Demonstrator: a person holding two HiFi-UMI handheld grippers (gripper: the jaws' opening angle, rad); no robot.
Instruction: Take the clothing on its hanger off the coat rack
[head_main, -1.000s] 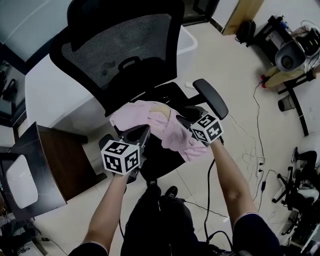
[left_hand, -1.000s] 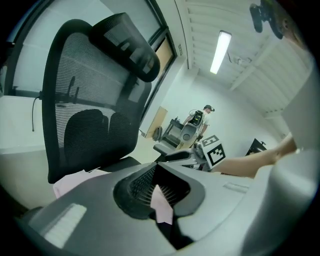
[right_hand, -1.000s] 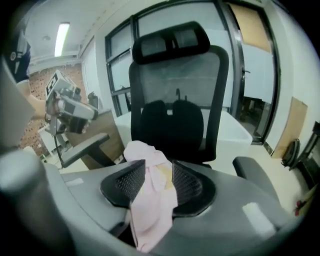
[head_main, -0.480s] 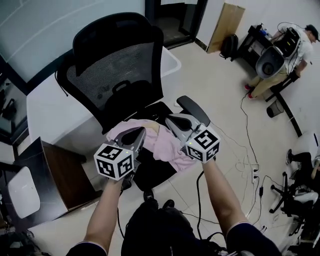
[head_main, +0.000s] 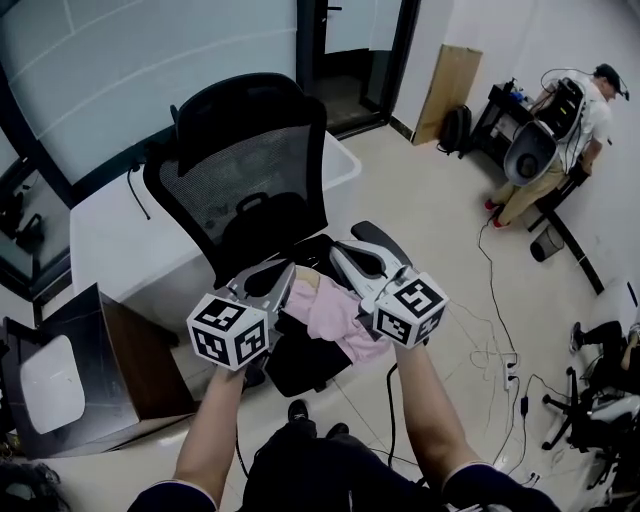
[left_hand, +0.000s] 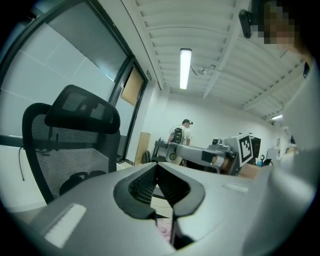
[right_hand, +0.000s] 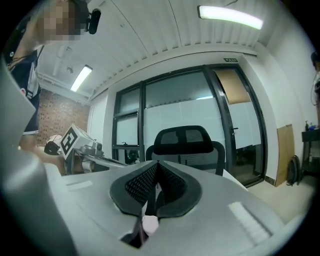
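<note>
Pink clothing (head_main: 330, 312) lies crumpled on the seat of a black mesh office chair (head_main: 240, 180), with a tan bit of its hanger (head_main: 306, 284) showing at its top edge. Both grippers hover side by side above it, pointing away from me. My left gripper (head_main: 288, 268) is shut, its jaws meeting at the tip (left_hand: 156, 165) with nothing between them. My right gripper (head_main: 338, 250) is shut too, its jaws closed on nothing (right_hand: 157, 164). A sliver of pink shows below each pair of jaws. No coat rack is in view.
A white table (head_main: 110, 240) stands behind the chair and a dark brown cabinet (head_main: 130, 360) at my left. A person (head_main: 560, 130) works at a desk at the back right. Cables (head_main: 500, 350) trail over the tiled floor at right. Glass walls and a door lie ahead.
Both grippers have lifted off the pink clothing, which stays on the chair seat. The right jaws have gone from open to shut. My view has tilted up toward the room.
</note>
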